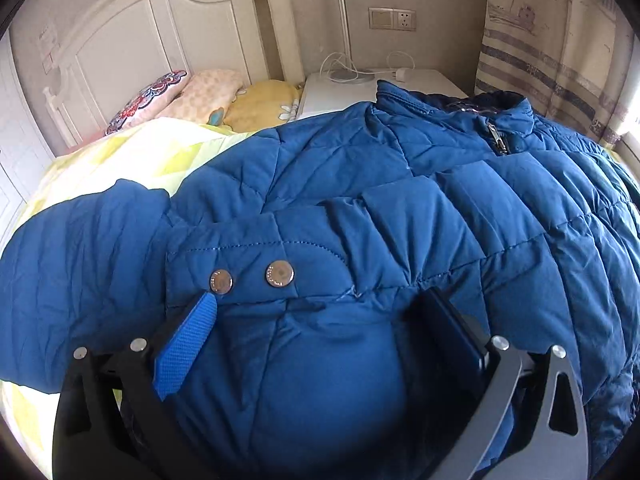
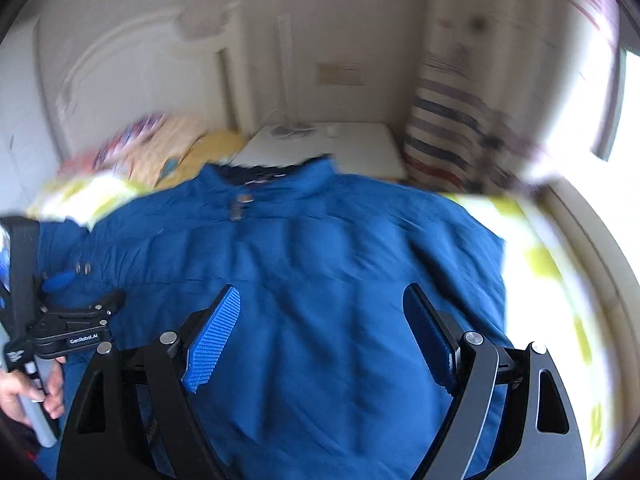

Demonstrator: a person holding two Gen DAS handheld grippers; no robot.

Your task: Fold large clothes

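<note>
The left gripper (image 1: pixel 316 312) hangs close over the jacket (image 1: pixel 360 208), jaws spread wide with a puffed blue panel bulging between them and nothing pinched. One blue ribbed pad (image 1: pixel 186 350) shows on the left finger, the other is dark and edge-on. Just past the pad tip sit two snaps (image 1: pixel 248 276) on a stitched flap, side by side. Beyond, the quilted front runs up to the collar (image 1: pixel 460 100) and zip pull (image 1: pixel 496 134), lying flat on the bed (image 1: pixel 120 152) over a yellow-green quilt.

The right gripper (image 2: pixel 322 334) is also wide apart above the jacket (image 2: pixel 320 240), holding nothing; this view is motion-blurred, so fine detail is lost. At its left edge the left gripper (image 2: pixel 60 280) shows near the sleeve snaps, held by a hand (image 2: pixel 28 392). Quilt (image 2: pixel 552 264) lies bare to the right of the jacket.

Farther back, pillows (image 1: pixel 192 96) lean at the white headboard (image 1: pixel 160 28). Beside them a white nightstand (image 1: pixel 432 80) carries a lamp base (image 1: pixel 348 74) and cable. A socket plate (image 1: pixel 392 19) is on the wall and a striped curtain (image 1: pixel 560 60) hangs at right
</note>
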